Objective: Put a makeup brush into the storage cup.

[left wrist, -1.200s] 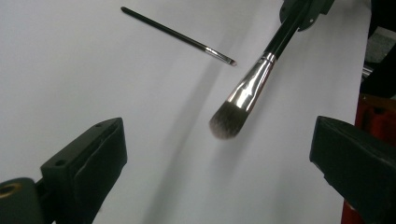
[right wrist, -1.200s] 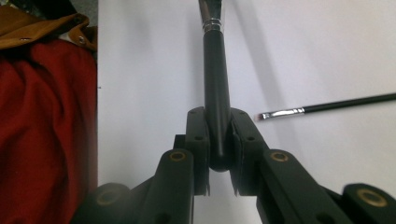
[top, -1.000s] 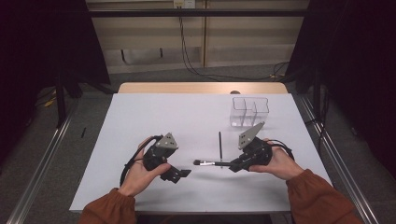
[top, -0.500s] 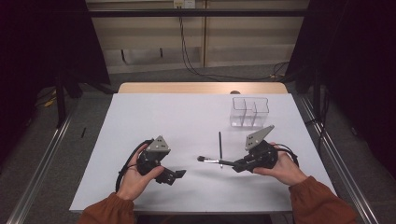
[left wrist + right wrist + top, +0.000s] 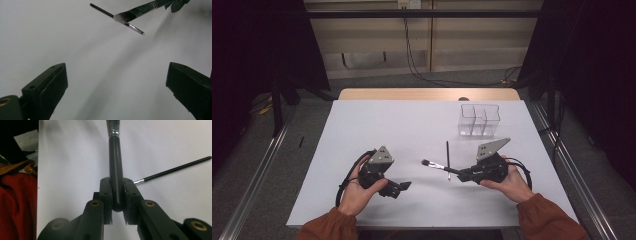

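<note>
The brush (image 5: 439,167) is held level by its handle end in the right gripper (image 5: 463,174), bristles pointing away from the jaws toward the left gripper (image 5: 402,187). That looks like a carrying grip, the tip kept off the table (image 5: 377,125) so it can be lifted toward the clear organizer (image 5: 479,120) set beyond the right gripper. In the right gripper view the jaws are seen closed on the black handle (image 5: 116,182), pads pressed on both sides, the butt end seated between them. A thin liner brush (image 5: 447,159) is left lying on the table just beside and under the held brush, untouched. The left gripper is held low over the table, jaws spread wide, nothing between them. It appears parked as a spare, the brush tip (image 5: 122,17) seen ahead of it, well apart.
</note>
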`<state>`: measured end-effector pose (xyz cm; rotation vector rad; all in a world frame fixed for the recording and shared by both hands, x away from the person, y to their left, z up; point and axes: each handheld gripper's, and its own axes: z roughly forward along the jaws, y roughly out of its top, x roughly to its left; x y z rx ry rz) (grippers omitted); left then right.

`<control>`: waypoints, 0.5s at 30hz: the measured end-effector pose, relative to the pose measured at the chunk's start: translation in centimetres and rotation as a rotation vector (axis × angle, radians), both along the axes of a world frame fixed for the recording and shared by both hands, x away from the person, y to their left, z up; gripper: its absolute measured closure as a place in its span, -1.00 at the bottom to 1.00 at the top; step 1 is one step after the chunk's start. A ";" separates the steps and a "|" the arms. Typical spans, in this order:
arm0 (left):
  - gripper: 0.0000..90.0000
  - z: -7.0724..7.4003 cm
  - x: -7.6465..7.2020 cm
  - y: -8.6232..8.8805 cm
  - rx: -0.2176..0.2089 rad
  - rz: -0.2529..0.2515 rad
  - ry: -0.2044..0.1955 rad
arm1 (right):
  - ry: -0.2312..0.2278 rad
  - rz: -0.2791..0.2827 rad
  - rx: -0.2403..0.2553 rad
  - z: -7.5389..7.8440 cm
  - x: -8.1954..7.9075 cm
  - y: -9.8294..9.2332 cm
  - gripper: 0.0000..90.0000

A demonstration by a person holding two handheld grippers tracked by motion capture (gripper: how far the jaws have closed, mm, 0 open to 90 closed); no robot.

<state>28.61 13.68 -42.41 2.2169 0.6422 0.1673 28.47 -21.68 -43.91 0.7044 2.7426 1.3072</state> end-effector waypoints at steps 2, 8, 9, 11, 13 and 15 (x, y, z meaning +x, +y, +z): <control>-0.91 0.0 0.0 0.0 -0.006 0.003 -0.003 | -0.005 -0.011 0.020 0.0 -0.1 -0.1 0.78; -0.91 0.0 -0.1 -0.2 -0.022 0.008 -0.018 | -0.040 -0.049 0.082 0.4 -0.5 -0.2 0.78; -0.91 0.1 -0.1 -0.2 -0.022 0.008 -0.021 | -0.053 -0.055 0.088 0.5 -0.6 -0.1 0.78; -0.91 0.1 -0.1 -0.3 -0.029 0.010 -0.026 | -0.065 -0.060 0.102 0.6 -0.7 -0.1 0.78; -0.91 0.1 -0.2 -0.3 -0.037 0.010 -0.034 | -0.074 -0.065 0.118 0.7 -0.9 0.0 0.78; -0.91 0.2 -0.2 -0.4 -0.041 0.011 -0.042 | -0.091 -0.072 0.131 0.9 -1.1 0.1 0.78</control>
